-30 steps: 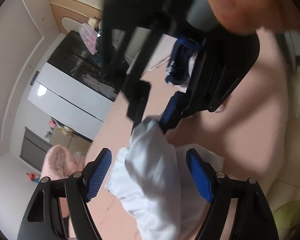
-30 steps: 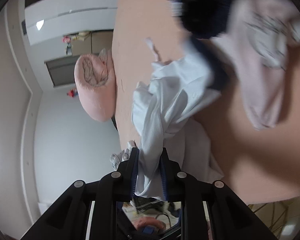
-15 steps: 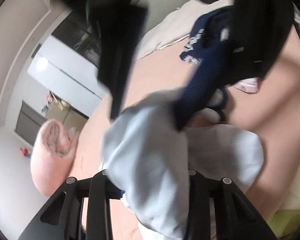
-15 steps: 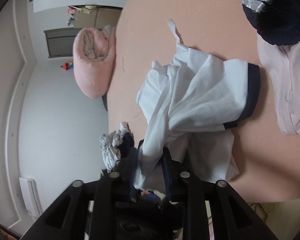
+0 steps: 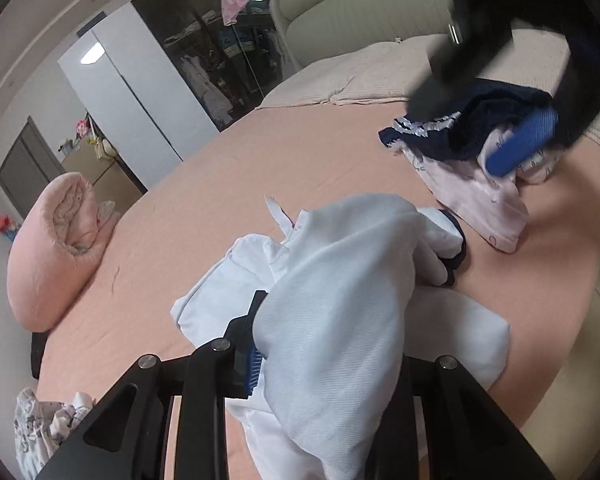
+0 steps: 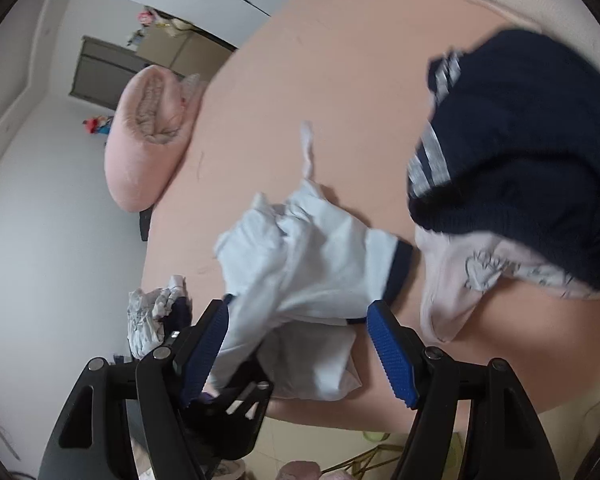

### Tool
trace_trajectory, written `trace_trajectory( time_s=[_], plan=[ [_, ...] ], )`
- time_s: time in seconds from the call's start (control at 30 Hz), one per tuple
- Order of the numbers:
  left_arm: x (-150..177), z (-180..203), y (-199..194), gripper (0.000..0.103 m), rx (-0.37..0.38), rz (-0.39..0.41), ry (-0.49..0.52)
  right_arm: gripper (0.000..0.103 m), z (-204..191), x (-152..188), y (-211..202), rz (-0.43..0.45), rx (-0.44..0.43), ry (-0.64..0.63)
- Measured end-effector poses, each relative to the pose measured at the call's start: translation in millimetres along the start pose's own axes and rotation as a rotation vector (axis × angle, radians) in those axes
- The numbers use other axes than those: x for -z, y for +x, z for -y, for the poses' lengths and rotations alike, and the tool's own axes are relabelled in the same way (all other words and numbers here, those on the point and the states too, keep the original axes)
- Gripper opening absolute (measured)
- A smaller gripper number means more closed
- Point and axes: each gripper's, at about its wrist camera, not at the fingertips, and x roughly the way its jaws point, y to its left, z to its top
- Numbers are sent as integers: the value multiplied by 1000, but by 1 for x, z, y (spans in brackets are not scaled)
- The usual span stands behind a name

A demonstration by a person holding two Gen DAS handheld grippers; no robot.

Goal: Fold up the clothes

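Note:
A white shirt with navy sleeve cuffs [image 5: 340, 280] lies bunched on the pink bed [image 5: 228, 184]. My left gripper [image 5: 328, 360] has a thick fold of it between its jaws, which are still closing on the cloth; the fold hides the right finger. In the right wrist view the shirt [image 6: 312, 264] trails from the bed down towards the left gripper below. My right gripper [image 6: 298, 350] hovers over it, its jaws opening and its blue pads clear of the cloth. It also shows at the top right of the left wrist view as a blurred right gripper [image 5: 520, 148].
A navy knit garment [image 6: 520, 152] lies on a pale pink printed one [image 6: 452, 288] to the right. A rolled pink blanket [image 5: 56, 248] sits at the bed's far left. A small heap of printed clothes [image 6: 152, 316] lies near the bed's edge. Wardrobes [image 5: 140, 92] stand behind.
The left gripper closed on the white shirt and lifted its fold. The right gripper, earlier clamped on the same shirt, let it go, spread its jaws and rose away.

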Motion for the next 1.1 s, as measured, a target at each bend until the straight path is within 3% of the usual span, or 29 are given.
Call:
trace_trajectory(
  time_s=[0.1, 0.17, 0.3, 0.4, 0.63, 0.8, 0.97, 1.1],
  plan=[
    [0, -6, 4, 26, 43, -19, -38, 72, -16, 5, 5, 39, 174, -193],
    [1, -10, 1, 26, 75, -31, -75, 72, -40, 19, 9, 77, 365, -434],
    [-2, -27, 6, 26, 144, -59, -173, 72, -68, 58, 23, 130, 612, -787],
    [-3, -33, 8, 26, 181, -74, -221, 72, -79, 76, 41, 159, 772, -946],
    [8, -27, -3, 26, 208, -72, -211, 72, -100, 90, 86, 220, 790, -1077],
    [9, -30, -1, 26, 223, -79, -232, 72, -94, 72, 109, 230, 803, -1029],
    [8, -30, 0, 26, 224, -79, -230, 72, -92, 61, 104, 308, 777, -944],
    [8, -30, -1, 26, 237, -81, -240, 72, -93, 61, 113, 295, 815, -971]
  ],
)
